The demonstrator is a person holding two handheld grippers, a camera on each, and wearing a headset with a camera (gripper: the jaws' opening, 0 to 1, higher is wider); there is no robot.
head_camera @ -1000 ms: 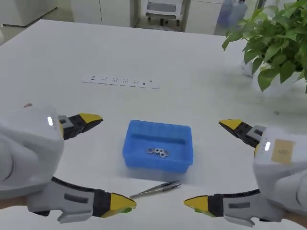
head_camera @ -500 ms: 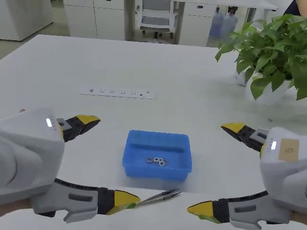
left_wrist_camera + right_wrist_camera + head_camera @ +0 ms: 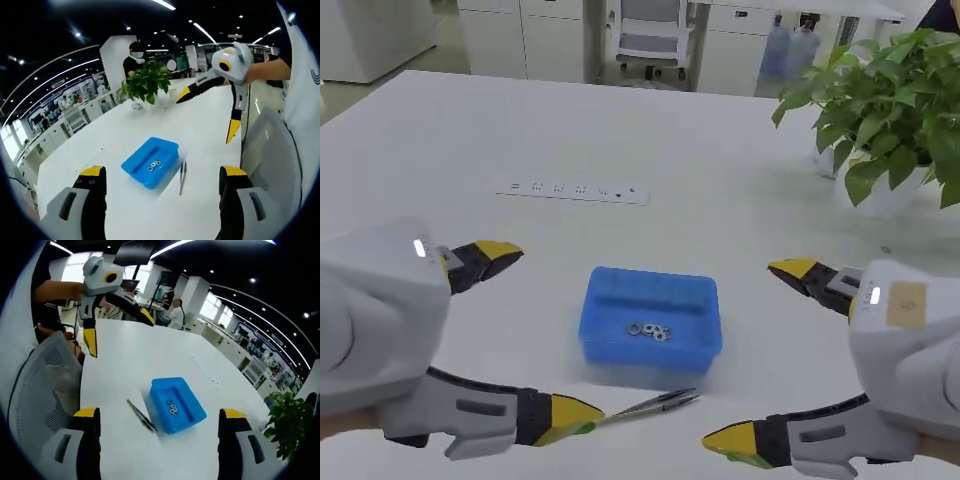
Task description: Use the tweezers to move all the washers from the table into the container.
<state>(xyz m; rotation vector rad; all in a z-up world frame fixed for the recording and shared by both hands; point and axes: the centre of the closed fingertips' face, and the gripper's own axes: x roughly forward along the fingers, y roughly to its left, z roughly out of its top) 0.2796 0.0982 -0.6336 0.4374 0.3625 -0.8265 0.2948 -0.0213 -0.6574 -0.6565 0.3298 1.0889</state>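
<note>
Washers [image 3: 648, 330]: a small cluster is lying on the floor of the container, the pieces touching one another; I am seeing none loose on the table [image 3: 440, 140].
Container [image 3: 650, 283]: the blue tray is sitting mid-table, between the two grippers and slightly beyond them.
Tweezers [image 3: 645, 405]: they are lying flat on the table just near of the container's near wall, apart from it and not being held by anything.
Left gripper [image 3: 555, 331]: its jaws are standing spread wide and carrying nothing, with the near jaw's yellow tip hovering just beside the tweezers' left end.
Right gripper [image 3: 742, 355]: it is likewise gaping wide and empty, its near jaw tip hanging near the tweezers' right end but with a clearer gap.
Axis: the tweezers' long axis is running left to right, its right end angling slightly toward the far side, roughly parallel to the container's near wall; which end is the pointed one is too small to tell.
Nearer hand: the left gripper is looking the closer of the two, so a pick-up would probably be coming from that side, closing across the narrow width of the tool.
Progress: judging by the bare tabletop, the transfer is appearing finished, or very nearly so.
Surroundings: a power strip [image 3: 572, 189] is lying far of the container, and a potted plant [image 3: 880, 100] is standing at the far right.
</note>
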